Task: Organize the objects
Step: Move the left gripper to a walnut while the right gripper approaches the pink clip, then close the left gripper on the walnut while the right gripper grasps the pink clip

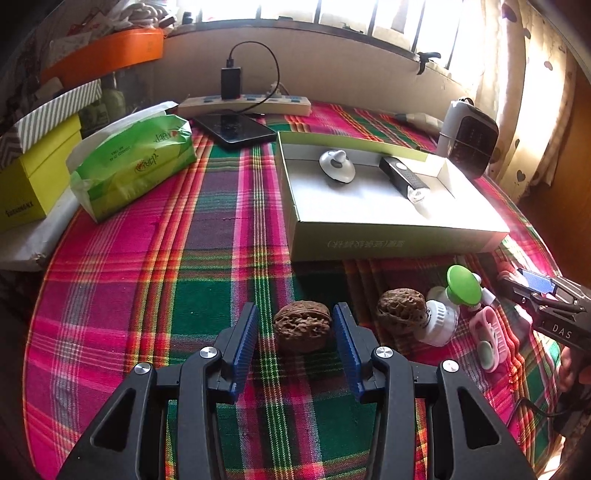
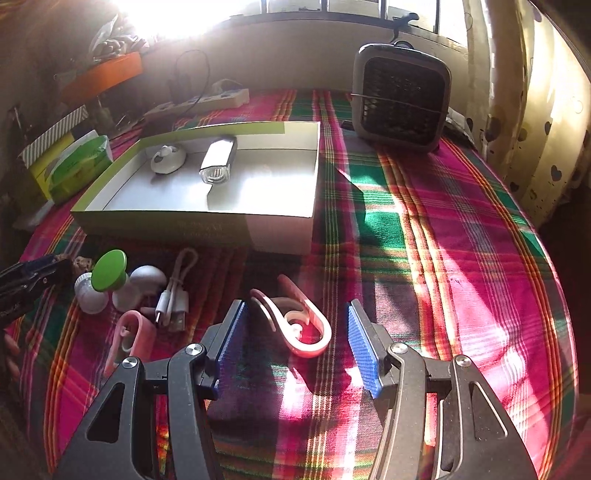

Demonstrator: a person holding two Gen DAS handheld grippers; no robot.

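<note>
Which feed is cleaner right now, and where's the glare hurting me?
Left wrist view: crisp, walnut sharp between the left claw pads; only the window blows out. Right wrist view: hazy flare from the top left, box front in shadow, sun stripes over the cloth; pink clip still readable.

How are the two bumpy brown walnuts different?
One bumpy brown walnut sits between the left gripper's open blue pads, untouched; the other bumpy brown walnut is outside them, against a white bottle-like thing. The first lies wide, the second looks rounder. Both are wrinkly, brown, and rest on the plaid cloth.
</note>
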